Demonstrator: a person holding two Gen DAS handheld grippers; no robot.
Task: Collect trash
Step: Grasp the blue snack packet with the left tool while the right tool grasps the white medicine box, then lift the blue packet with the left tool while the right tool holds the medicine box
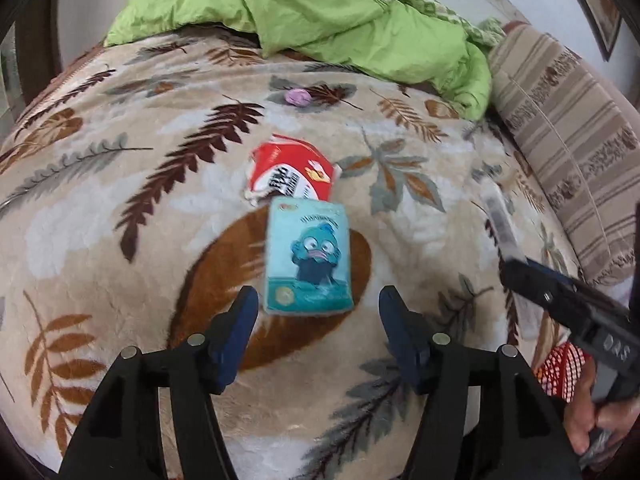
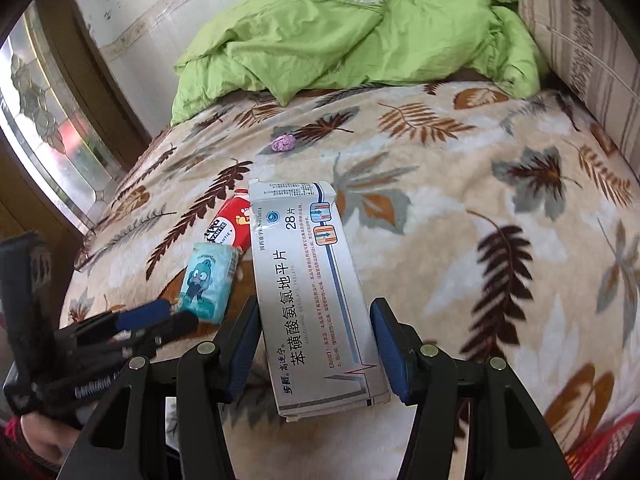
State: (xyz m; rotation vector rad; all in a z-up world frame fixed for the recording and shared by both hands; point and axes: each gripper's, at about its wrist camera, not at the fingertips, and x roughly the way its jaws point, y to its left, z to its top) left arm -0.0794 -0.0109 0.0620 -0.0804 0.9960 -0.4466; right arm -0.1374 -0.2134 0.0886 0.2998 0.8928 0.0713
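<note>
- The right hand-held gripper [image 2: 314,336] has a white medicine box [image 2: 316,292] between its blue pads [image 2: 386,344], which sit against the box's sides and hold it above the bed.
- The left hand-held gripper [image 1: 316,312] is partly open with nothing in it; its fingers stand on either side of the near end of a blue tissue pack [image 1: 308,256].
- That pack lies flat on the leaf-print blanket [image 1: 120,208].
- A red and white wrapper [image 1: 292,172] touches the pack's far edge.
- A small purple wad [image 1: 298,97] lies farther back, near the green quilt [image 1: 340,12].
</note>
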